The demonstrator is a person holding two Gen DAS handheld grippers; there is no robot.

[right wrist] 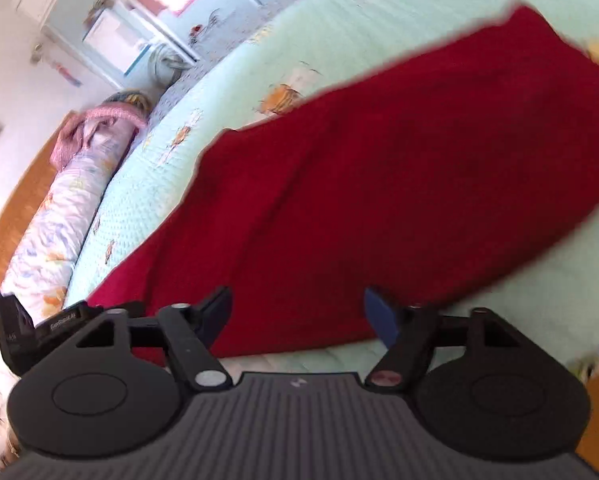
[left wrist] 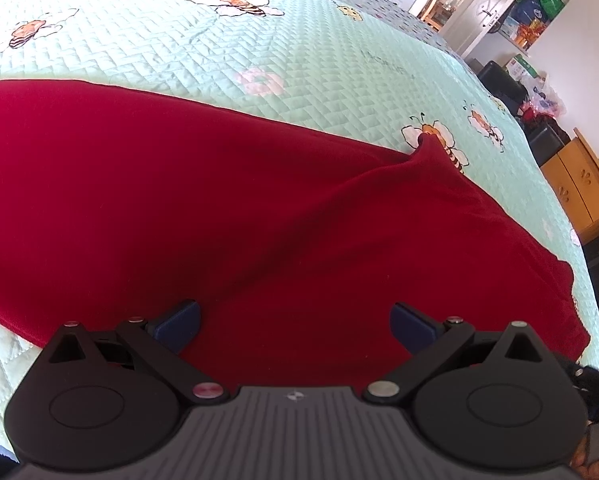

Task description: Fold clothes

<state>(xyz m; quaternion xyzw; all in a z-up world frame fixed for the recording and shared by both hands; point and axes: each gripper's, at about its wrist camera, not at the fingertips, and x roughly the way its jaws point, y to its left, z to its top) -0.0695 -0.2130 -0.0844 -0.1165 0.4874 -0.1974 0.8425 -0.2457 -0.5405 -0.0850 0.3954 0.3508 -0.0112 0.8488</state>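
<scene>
Bed (left wrist: 147,40) fills your view: mint quilted cover with bee print. Red garment (left wrist: 179,200) lies spread flat across it, one long crease running toward far edge, right end reaching bed's corner. Rolled bedding (right wrist: 63,208) along wooden headboard at left of right view. Your left claw (left wrist: 295,322) hangs over garment's near edge, blue pads (left wrist: 181,320) wide apart, nothing gripped. Your right claw (right wrist: 297,312) over garment's near hem, also spread wide, empty; view blurred.

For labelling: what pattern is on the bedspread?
Cartoon bees on mint-green quilting; bedspread shows best in the left wrist view.
</scene>
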